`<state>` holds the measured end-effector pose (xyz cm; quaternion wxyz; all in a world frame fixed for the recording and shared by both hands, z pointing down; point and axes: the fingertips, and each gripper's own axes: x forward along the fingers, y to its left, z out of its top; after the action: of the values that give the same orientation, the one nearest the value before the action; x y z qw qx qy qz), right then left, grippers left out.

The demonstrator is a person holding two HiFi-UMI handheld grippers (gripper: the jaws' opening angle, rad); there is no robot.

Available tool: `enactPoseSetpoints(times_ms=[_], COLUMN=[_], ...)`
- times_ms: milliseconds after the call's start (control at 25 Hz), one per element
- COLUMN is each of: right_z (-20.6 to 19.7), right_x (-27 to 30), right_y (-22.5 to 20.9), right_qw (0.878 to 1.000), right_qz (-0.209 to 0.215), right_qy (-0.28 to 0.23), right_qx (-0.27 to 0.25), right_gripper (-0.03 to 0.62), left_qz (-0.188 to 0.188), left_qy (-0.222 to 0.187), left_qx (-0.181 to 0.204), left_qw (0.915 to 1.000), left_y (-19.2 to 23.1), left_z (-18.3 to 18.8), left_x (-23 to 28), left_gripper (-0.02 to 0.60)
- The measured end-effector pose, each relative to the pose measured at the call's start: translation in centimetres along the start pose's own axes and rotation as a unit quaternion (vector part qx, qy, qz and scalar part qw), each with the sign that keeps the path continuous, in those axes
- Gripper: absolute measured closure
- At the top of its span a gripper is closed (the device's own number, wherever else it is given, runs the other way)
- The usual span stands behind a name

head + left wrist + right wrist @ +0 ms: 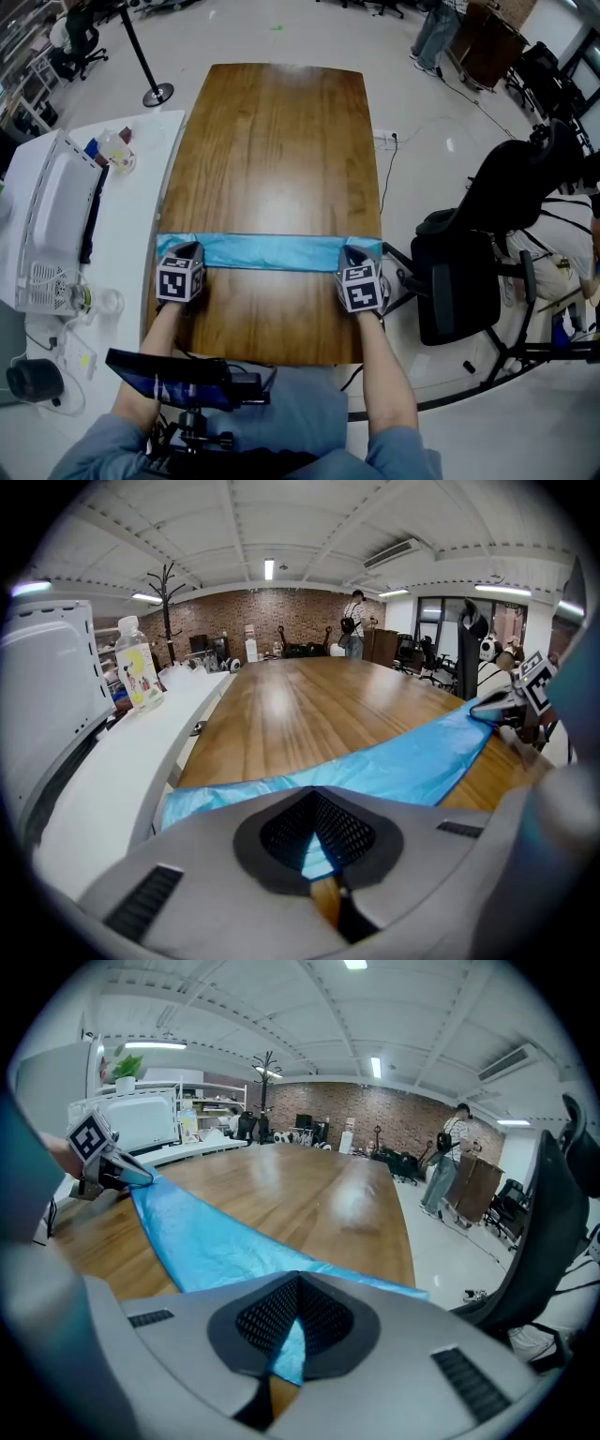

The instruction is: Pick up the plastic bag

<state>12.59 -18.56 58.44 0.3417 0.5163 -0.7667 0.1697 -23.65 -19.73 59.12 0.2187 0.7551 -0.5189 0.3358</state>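
A long blue plastic bag [272, 251] lies stretched flat across the near part of the wooden table [272, 141], from its left edge to its right edge. My left gripper [187, 250] is shut on the bag's left end, and my right gripper [354, 253] is shut on its right end. In the left gripper view the blue film [394, 766] runs from between the closed jaws of the left gripper [317, 853] off to the right gripper [511, 700]. The right gripper view shows the bag [216, 1241] pinched in the right gripper [286, 1346] and reaching to the left gripper [112, 1168].
A white side table [122, 244] adjoins the left edge; it carries a white machine [52, 225] and a bottle [138, 665]. A black office chair [478, 272] stands close to the right edge. A stand's base [157, 94] sits on the floor far left. A person [354, 621] stands far off.
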Motion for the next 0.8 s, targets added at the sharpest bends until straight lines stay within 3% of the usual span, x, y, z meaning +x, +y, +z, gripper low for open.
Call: enactPoseSetpoints(times_ms=[560, 800], right_z=[-0.6, 0.1], right_x=[-0.6, -0.9], right_y=[0.3, -0.3], right_qw=[1.000, 0.999], right_qz=[-0.008, -0.030], right_qy=[-0.001, -0.027], right_qx=[0.020, 0.022], right_gripper=[0.594, 0.569], left_qz=[-0.001, 0.014], left_qy=[-0.002, -0.025], left_qx=[0.011, 0.012], left_qw=[0.9999, 0.9995], left_y=[-0.1, 0.8], left_z=[-0.2, 0.6], left_x=[-0.3, -1.2], left_gripper=[0.580, 0.580])
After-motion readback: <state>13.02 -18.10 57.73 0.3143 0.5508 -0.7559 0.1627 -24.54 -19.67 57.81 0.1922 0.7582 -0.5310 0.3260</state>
